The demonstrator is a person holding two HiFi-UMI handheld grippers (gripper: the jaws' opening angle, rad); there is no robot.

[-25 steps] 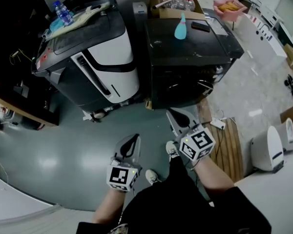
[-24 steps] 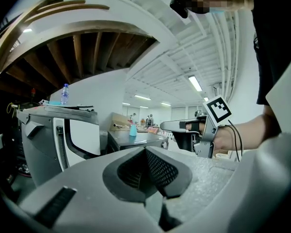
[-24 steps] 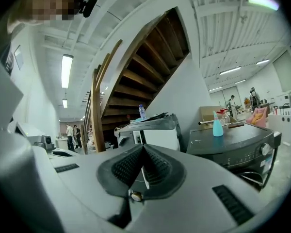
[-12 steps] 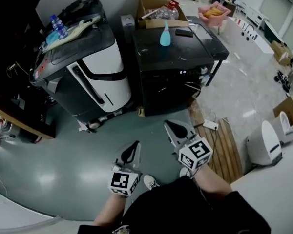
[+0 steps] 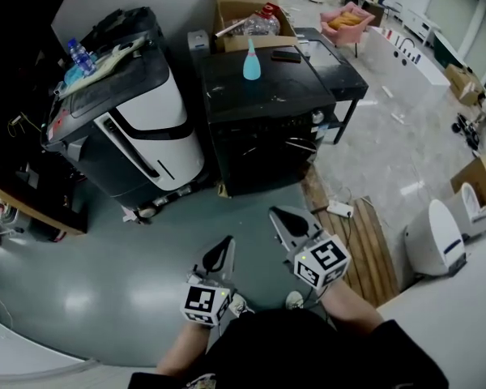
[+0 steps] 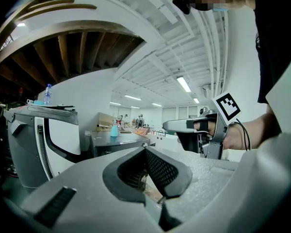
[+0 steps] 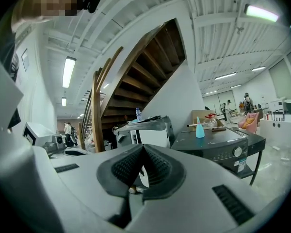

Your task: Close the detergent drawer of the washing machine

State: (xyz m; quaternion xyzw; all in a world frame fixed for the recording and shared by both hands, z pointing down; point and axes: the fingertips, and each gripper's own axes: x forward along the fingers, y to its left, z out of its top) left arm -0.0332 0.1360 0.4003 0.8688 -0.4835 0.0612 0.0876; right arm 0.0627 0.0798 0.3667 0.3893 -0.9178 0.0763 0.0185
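My left gripper point(image 5: 223, 245) is pressed shut, empty. My right gripper point(image 5: 279, 215) is shut and empty too. The washing machine point(image 5: 263, 108) stands far ahead of both jaws; its drawer is too small to see. I should walk close, then push straight.

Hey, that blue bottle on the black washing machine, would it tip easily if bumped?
Probably. The blue bottle stands upright, tall and narrow with a tapering top, so a sideways nudge would likely topple it. It looks like small plastic, so probably light. The top of the washing machine looks smooth, so it might slide first.
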